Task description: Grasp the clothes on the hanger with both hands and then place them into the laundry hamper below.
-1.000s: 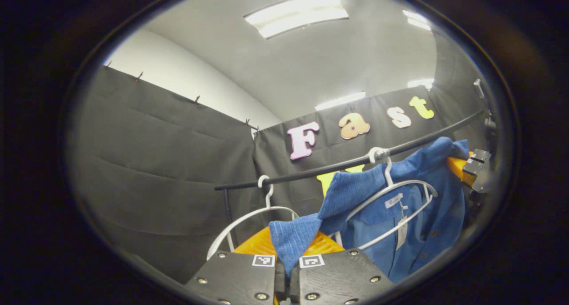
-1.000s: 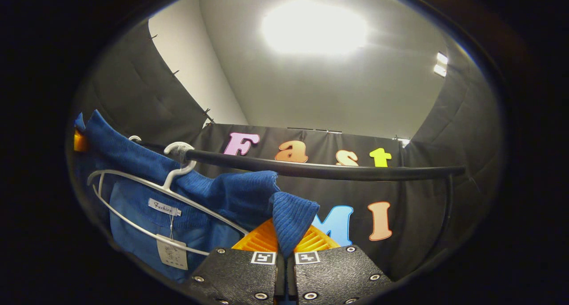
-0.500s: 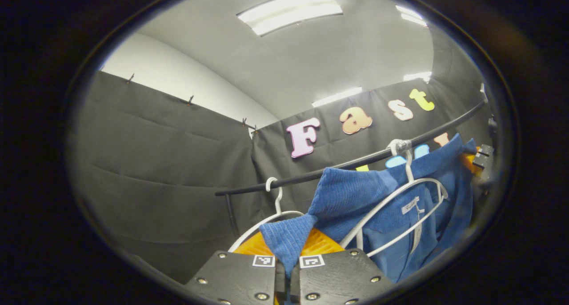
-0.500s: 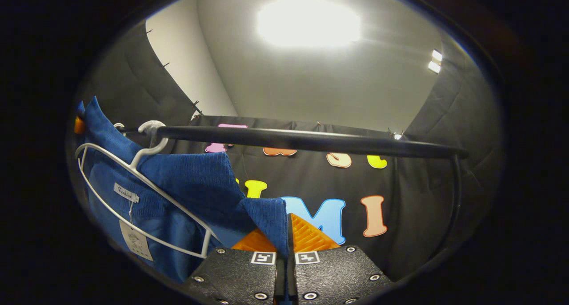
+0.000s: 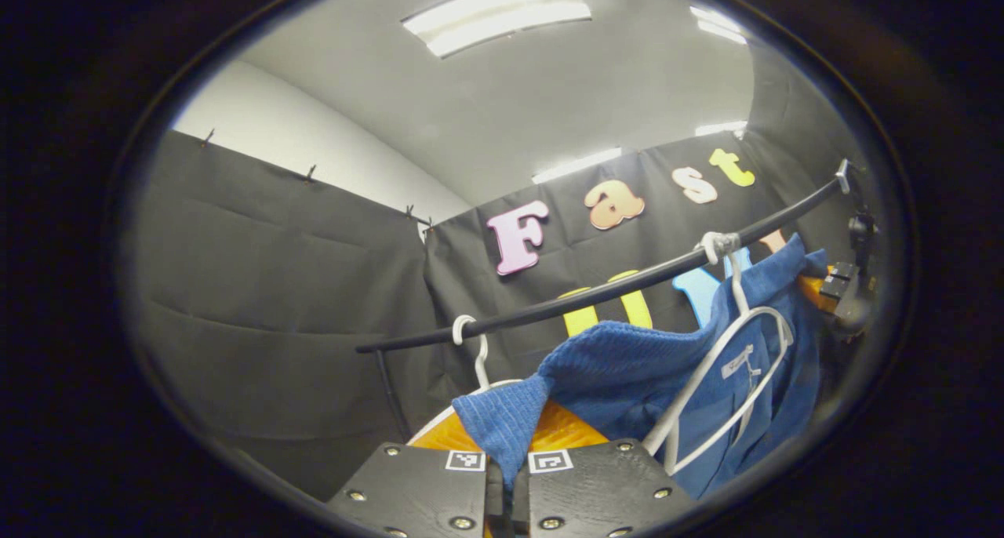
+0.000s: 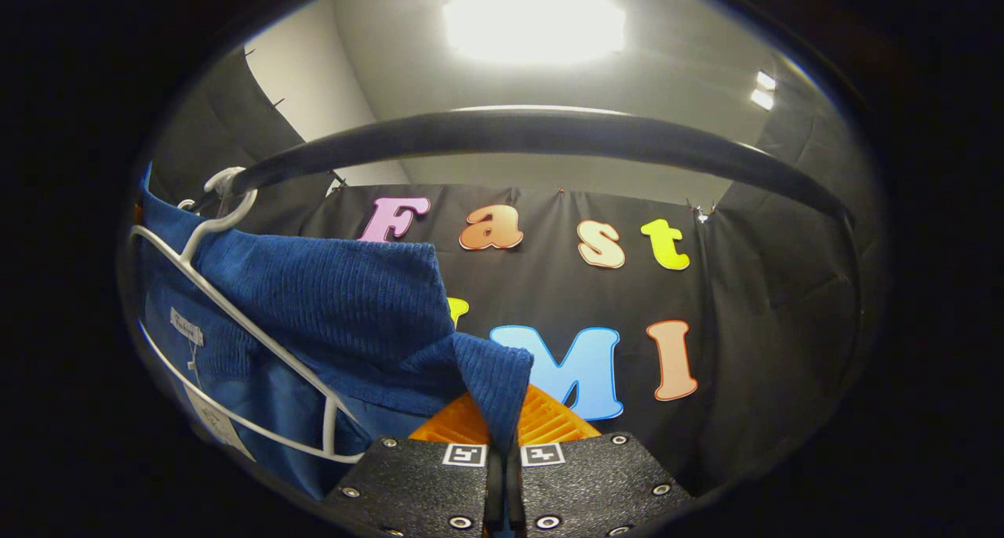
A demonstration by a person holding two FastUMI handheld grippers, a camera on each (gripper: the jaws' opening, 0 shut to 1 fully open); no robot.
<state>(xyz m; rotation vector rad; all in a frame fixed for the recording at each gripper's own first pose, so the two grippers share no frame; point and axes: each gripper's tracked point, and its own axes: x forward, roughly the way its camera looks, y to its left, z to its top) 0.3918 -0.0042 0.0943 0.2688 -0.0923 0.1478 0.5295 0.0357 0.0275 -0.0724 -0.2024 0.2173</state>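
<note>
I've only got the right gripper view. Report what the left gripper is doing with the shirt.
Observer: The left gripper is shut on a corner of the blue shirt, with cloth pinched between its fingers.
Operator: Check the rail on that side.
Observer: A second white hanger hangs bare on the black rail, beside the left gripper.
Operator: Now tell me how my gripper looks from there.
Observer: The right gripper sits at the shirt's far shoulder, just below the rail.
</note>
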